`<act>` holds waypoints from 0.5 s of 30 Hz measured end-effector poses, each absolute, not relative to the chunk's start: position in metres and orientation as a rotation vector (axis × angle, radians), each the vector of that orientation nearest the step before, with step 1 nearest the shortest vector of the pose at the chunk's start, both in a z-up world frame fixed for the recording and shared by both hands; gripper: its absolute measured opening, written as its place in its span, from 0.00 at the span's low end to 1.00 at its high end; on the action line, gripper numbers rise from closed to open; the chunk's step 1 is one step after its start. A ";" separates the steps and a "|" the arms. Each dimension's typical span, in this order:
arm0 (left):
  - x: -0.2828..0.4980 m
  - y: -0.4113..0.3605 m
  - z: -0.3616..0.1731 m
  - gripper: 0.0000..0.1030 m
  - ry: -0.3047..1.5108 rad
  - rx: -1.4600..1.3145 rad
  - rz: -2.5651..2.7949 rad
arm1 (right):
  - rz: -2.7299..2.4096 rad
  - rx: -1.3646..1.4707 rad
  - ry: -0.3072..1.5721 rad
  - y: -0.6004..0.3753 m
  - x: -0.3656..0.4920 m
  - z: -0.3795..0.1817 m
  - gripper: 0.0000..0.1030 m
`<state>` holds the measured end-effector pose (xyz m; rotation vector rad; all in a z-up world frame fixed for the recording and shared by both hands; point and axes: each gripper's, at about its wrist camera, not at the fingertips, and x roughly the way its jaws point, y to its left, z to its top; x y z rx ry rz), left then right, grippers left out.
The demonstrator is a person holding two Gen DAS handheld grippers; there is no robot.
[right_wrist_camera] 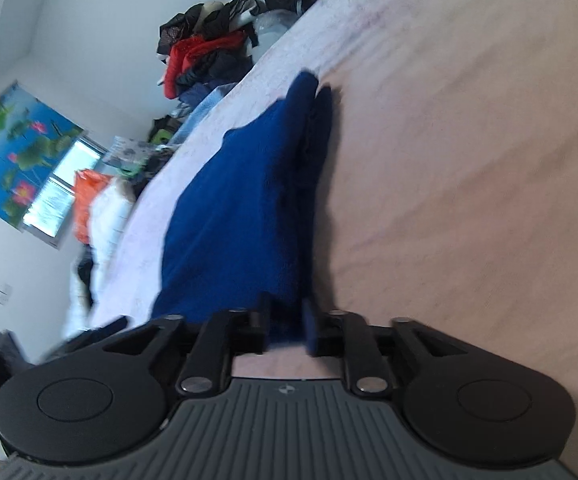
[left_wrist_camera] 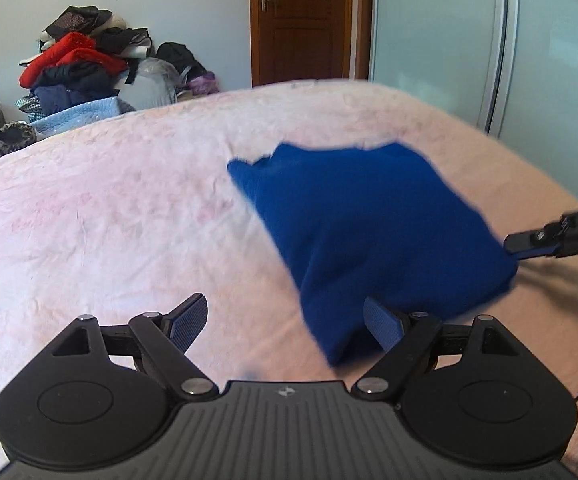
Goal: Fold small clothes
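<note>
No writing is legible anywhere. The blue garment [left_wrist_camera: 369, 232] lies on the bed [left_wrist_camera: 129, 220], its long axis running away from the right gripper [right_wrist_camera: 287, 326], whose fingers straddle its near edge, whether pinching is unclear. The left gripper [left_wrist_camera: 285, 322] gapes wide, empty.

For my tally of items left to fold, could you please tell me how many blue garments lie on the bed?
1: the blue garment lies on the pink bed sheet, right of centre in the left wrist view.

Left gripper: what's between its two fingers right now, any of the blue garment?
In the left wrist view the left gripper stands wide open; mostly bare pink bedsheet lies between, with the blue garment against its right finger.
</note>
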<state>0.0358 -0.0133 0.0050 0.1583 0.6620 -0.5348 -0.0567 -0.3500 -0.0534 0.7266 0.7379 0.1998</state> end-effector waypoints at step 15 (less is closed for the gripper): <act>0.094 -0.101 -0.036 0.84 0.805 0.132 -0.468 | 0.179 0.420 0.705 -0.300 -0.009 -0.039 0.32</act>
